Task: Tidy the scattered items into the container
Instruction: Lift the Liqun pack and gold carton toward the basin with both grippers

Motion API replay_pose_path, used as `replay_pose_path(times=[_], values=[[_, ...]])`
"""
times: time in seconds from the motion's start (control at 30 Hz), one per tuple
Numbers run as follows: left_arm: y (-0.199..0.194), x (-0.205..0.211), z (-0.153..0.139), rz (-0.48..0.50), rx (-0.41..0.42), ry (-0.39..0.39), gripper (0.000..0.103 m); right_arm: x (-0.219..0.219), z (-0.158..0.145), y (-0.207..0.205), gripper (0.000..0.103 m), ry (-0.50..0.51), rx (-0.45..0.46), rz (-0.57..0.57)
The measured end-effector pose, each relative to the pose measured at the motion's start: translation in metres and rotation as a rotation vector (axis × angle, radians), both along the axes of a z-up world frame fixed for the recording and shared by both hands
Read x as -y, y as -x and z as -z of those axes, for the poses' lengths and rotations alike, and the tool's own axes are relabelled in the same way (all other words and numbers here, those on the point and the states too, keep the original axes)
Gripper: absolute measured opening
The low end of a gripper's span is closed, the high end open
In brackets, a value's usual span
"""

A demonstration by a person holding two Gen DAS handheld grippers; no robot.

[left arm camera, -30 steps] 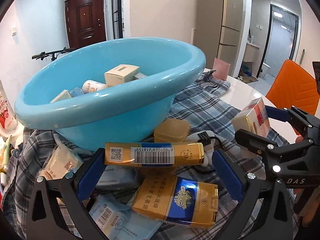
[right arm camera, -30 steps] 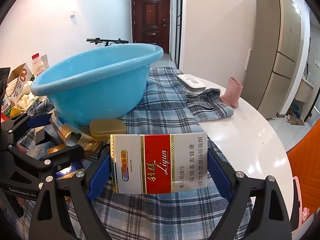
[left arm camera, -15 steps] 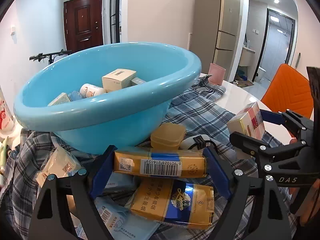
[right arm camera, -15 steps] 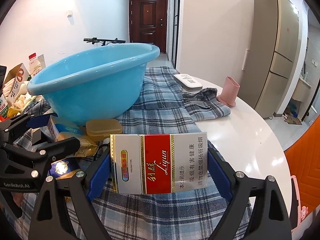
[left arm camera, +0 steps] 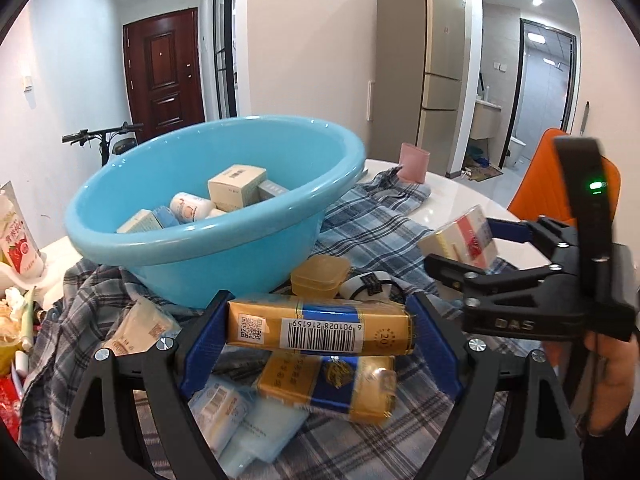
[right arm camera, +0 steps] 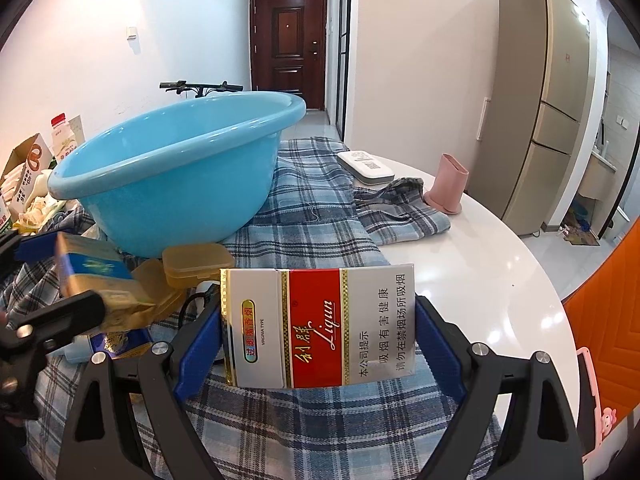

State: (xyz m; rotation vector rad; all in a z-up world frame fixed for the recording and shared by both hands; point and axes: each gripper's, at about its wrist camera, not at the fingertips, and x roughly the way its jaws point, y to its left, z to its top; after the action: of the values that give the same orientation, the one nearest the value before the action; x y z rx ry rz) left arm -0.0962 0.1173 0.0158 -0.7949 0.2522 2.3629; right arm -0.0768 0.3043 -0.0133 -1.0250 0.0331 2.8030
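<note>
- Left wrist view: the left hand-held gripper (left arm camera: 320,326) has its blue pads squeezed on both ends of a gold and blue pack (left arm camera: 318,325). Its jaws have just been closing, and the pack is between them now.
- That pack sits sideways and looks lifted above another gold pack (left arm camera: 334,386) lying on the checked cloth (left arm camera: 372,236), I think so it can go over the rim.
- The right hand-held gripper (right arm camera: 318,330) holds a red and white pack (right arm camera: 318,326) by its two ends too, standing up off the cloth.
- The big blue tub (left arm camera: 224,220) is just past both packs, sitting on the cloth on the white desk (right arm camera: 500,280). Some small boxes (left arm camera: 236,186) are already inside.
- A yellow lidded box (left arm camera: 320,276) and soft white packets (left arm camera: 240,420) wait on the cloth, still to be put away.
</note>
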Motion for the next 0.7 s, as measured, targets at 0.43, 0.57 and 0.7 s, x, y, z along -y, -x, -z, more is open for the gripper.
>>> replay_pose_path(times=[0.43,0.57,0.7], values=[[-0.017,0.038,-0.066,-0.095,-0.148,-0.093,0.085,0.006,-0.023,-0.003,0.091,0.028,-0.038,-0.034],[-0.011,0.046,-0.087,-0.157,-0.203,-0.086,0.085,0.016,-0.056,-0.006,0.091,-0.002,-0.087,-0.051],[-0.009,0.050,-0.108,-0.169,-0.254,-0.108,0.085,0.029,-0.092,0.001,0.091,-0.033,-0.139,-0.078]])
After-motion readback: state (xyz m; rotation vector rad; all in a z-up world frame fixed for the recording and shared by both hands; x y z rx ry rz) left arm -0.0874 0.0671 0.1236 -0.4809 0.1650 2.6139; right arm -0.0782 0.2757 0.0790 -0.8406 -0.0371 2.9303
